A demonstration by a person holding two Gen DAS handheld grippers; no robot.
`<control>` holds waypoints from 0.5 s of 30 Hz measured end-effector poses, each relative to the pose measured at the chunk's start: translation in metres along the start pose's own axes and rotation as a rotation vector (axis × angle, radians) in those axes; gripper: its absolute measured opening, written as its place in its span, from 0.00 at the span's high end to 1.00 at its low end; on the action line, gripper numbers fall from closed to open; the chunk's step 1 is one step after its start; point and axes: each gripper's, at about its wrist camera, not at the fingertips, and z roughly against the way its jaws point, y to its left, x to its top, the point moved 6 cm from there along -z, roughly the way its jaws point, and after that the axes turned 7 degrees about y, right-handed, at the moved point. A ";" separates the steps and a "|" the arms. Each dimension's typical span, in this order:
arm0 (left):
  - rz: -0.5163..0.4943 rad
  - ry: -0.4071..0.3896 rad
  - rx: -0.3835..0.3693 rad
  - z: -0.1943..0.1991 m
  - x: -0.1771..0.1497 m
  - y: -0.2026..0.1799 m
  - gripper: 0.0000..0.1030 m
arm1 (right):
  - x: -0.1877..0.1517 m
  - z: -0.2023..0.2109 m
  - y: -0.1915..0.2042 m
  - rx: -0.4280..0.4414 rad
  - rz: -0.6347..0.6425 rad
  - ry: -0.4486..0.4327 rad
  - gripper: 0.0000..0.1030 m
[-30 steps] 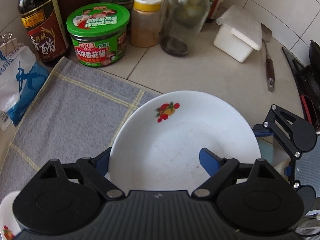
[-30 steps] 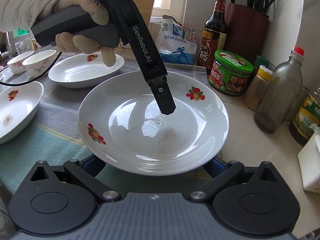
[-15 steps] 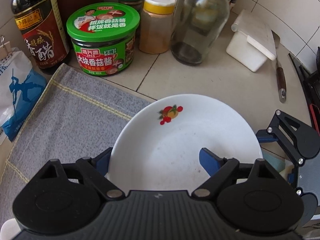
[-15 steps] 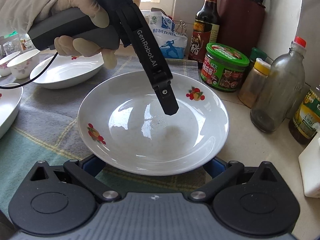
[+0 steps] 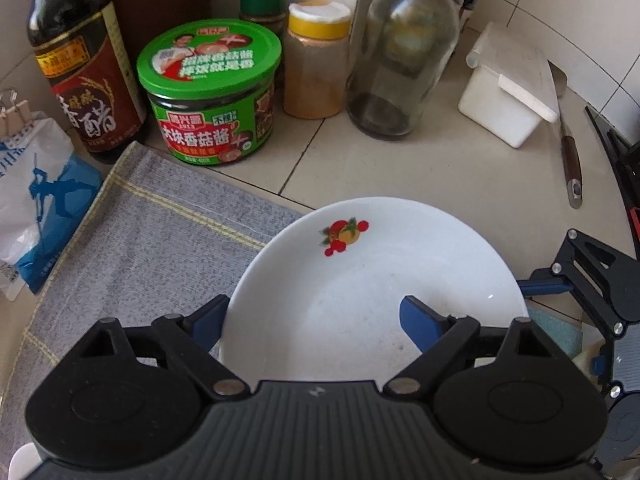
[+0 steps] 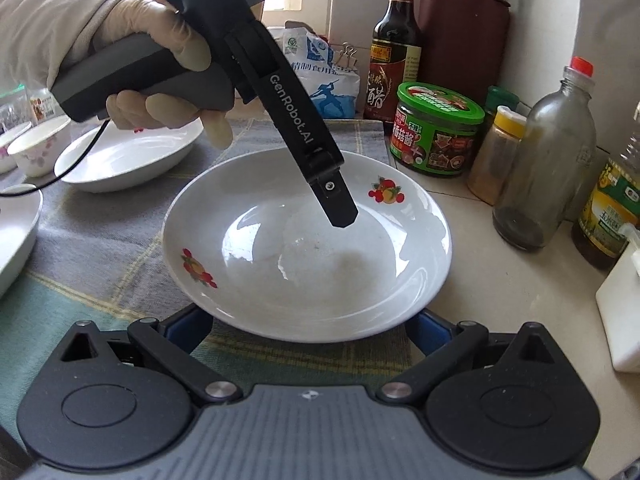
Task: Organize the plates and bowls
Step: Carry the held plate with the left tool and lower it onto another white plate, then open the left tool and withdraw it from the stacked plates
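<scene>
A white plate with fruit prints (image 5: 372,280) (image 6: 308,244) is held above the grey cloth and counter. My left gripper (image 5: 316,316) is shut on the plate's rim, one finger under it and one finger (image 6: 336,204) inside the bowl of it. My right gripper (image 6: 308,328) has its blue fingertips spread wide under the plate's near edge; they look open, with no clear grip. A second white plate (image 6: 128,156) lies at the left on the cloth, with small cups (image 6: 38,148) beyond it.
A vinegar bottle (image 5: 80,64), green-lidded jar (image 5: 212,92), yellow-capped spice jar (image 5: 316,60), glass bottle (image 5: 400,52) and white box (image 5: 508,88) stand along the tiled wall. A knife (image 5: 570,160) lies at the right. A salt bag (image 5: 36,200) is at the left.
The plate, with both grippers at it, has moved toward the jars and bottles at the wall; they look closer and larger. The grip on the plate is unchanged.
</scene>
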 end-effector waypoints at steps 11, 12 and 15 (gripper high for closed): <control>0.016 -0.108 0.068 0.046 -0.021 -0.015 0.11 | -0.004 0.035 0.011 -0.049 -0.071 -0.025 0.00; 0.016 -0.126 0.077 0.053 -0.025 -0.019 0.11 | -0.005 0.039 0.013 -0.052 -0.083 -0.026 0.00; 0.013 -0.213 0.102 0.075 -0.039 -0.034 0.11 | -0.007 0.050 0.017 -0.069 -0.114 -0.030 0.00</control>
